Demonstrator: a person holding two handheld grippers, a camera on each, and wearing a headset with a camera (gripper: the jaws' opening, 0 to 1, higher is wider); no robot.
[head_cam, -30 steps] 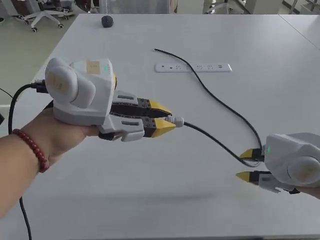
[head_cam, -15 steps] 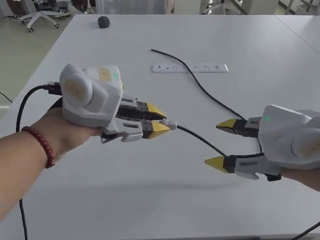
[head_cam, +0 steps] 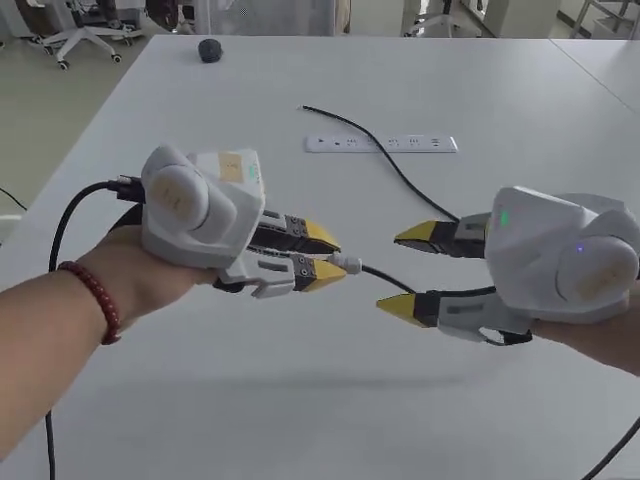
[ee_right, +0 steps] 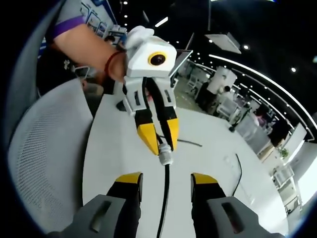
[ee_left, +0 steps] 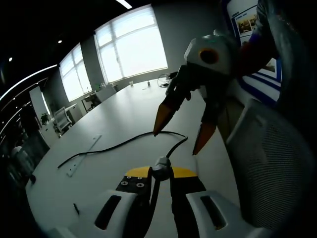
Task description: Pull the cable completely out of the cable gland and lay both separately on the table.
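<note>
R gripper (head_cam: pixel 390 270) moved in, fingers wide astride cable (head_cam: pixel 400 175); L gripper (head_cam: pixel 337 258) fingers clamp gland (head_cam: pixel 347 264).

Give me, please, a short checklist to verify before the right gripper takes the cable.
1. Left gripper shut on the gland: ok.
2. Right gripper open: ok.
3. Cable running between the right jaws: ok, seen in the right gripper view.
4. Cable out of the gland: not ok, it sits inside.
5. Gland loosened enough to let the cable slide: cannot tell.
6. Far end of the cable free: ok, it lies loose on the table, across the power strip.
</note>
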